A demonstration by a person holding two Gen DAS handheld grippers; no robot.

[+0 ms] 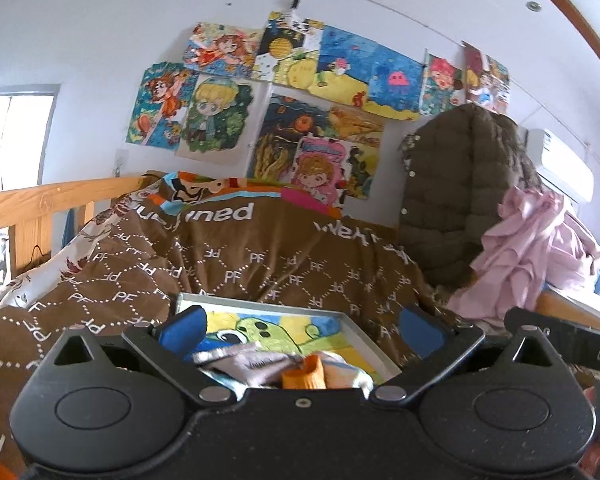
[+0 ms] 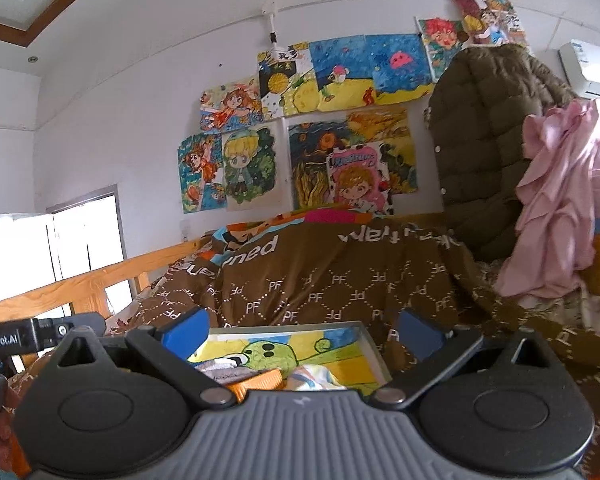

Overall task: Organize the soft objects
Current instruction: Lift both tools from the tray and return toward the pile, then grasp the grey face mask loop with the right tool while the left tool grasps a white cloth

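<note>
On the brown quilt [image 1: 260,264] I held both grippers, left [image 1: 300,330] and right [image 2: 300,334], jaws apart, over socks [image 1: 304,372] on a painted tray [image 1: 356,332].

Both views are taken from wrist cameras mounted behind the blue fingertips, low over a bed and directed forward towards the drawing-covered wall [image 1: 292,92]. The left wrist view is set slightly left, so that the right gripper [image 1: 560,340] is caught at its right edge. The right wrist view is set further right, with the left gripper [image 2: 24,336] seen at its left edge. Shared by both are the framed drawing [image 1: 260,328] close below, the brown blanket [image 1: 228,264], the olive padded jacket [image 2: 484,140] and the pink garment [image 2: 560,200].
</note>
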